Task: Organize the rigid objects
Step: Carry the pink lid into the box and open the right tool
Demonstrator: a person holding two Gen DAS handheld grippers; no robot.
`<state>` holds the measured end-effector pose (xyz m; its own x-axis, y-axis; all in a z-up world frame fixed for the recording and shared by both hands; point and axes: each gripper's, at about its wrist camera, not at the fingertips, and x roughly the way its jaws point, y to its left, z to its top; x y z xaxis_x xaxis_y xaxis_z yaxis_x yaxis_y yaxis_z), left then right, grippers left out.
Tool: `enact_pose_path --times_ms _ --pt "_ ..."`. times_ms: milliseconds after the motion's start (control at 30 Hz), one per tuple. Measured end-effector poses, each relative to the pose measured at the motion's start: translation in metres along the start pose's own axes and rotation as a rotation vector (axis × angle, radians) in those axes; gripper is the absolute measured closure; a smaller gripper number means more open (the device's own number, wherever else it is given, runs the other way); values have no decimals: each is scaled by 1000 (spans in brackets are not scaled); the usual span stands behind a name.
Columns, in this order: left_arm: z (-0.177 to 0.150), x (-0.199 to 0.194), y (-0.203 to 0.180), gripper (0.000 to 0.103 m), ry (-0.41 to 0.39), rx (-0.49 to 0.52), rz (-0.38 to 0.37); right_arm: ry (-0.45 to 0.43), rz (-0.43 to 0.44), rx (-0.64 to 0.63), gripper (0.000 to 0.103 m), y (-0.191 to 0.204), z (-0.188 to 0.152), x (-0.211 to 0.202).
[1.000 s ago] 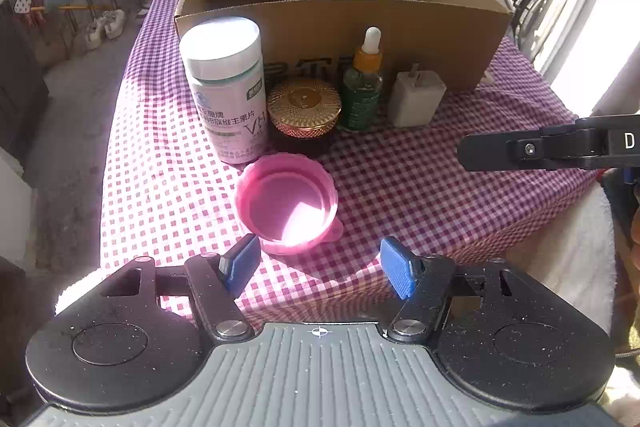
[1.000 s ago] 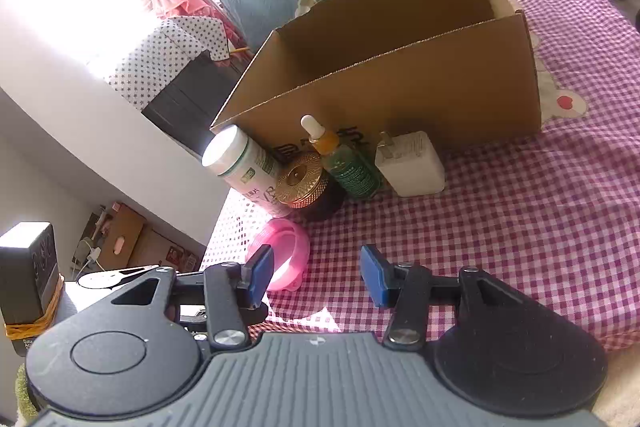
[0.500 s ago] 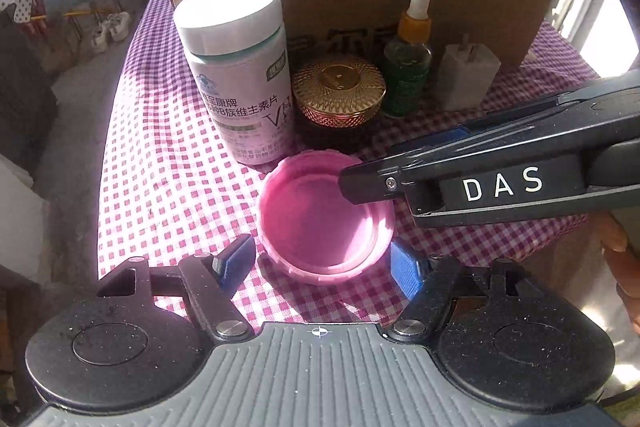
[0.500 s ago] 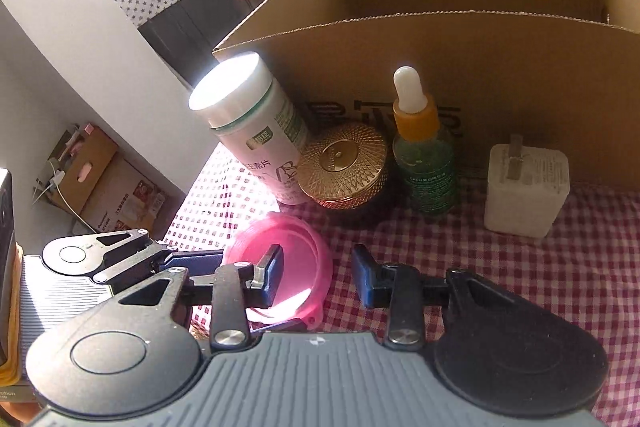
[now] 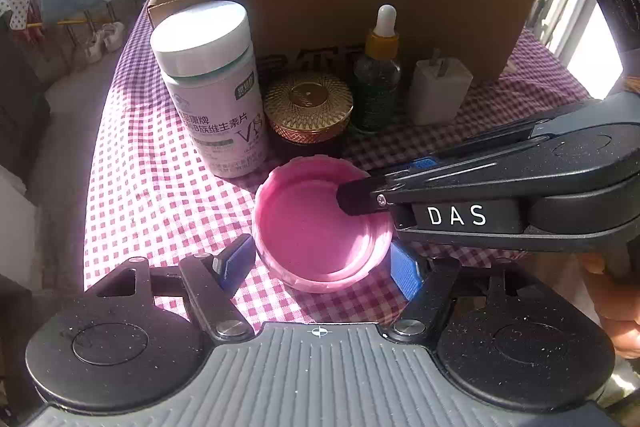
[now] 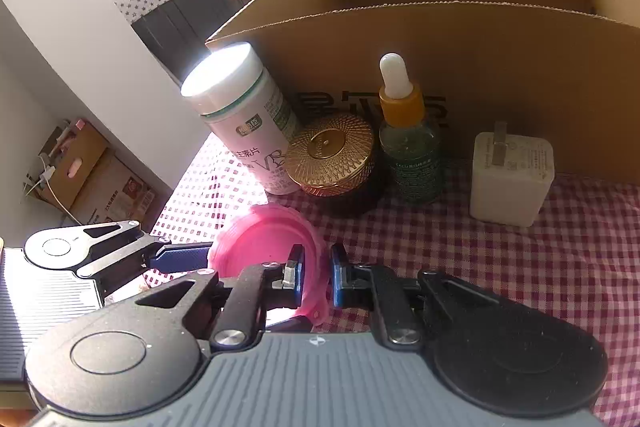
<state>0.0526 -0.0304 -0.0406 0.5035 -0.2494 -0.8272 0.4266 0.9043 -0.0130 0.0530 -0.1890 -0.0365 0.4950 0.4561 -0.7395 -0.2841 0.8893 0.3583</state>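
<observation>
Right wrist view: right gripper (image 6: 316,277) clamps the pink lid's (image 6: 260,239) rim at lower centre, left gripper (image 5: 320,265) open around it, the bottles and the charger (image 6: 510,179) still unboxed.

I see the bottle (image 5: 210,87), jar (image 5: 308,111), dropper (image 5: 378,75) and charger (image 5: 438,91) lined before the box (image 5: 340,7), the lid (image 5: 320,227) nearest me.

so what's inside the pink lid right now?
One finger of the right hand-held gripper, clamped on the pink lid rim. Otherwise bare pink floor; the patch beneath that finger is hidden.
</observation>
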Motion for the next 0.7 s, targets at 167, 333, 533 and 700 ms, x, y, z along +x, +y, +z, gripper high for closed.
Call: enact_pose_path --times_ms 167,333,533,700 --pt "1 -34 -23 32 -65 50 9 -80 -15 -2 88 7 -8 -38" --pt "18 -68 -37 32 -173 83 42 -209 -23 -51 88 18 1 -85" --pt "56 -82 -38 32 -252 108 52 -293 -13 -100 88 15 40 -117" --pt "99 -74 -34 32 -254 97 25 -296 -4 -105 88 -3 87 -121"
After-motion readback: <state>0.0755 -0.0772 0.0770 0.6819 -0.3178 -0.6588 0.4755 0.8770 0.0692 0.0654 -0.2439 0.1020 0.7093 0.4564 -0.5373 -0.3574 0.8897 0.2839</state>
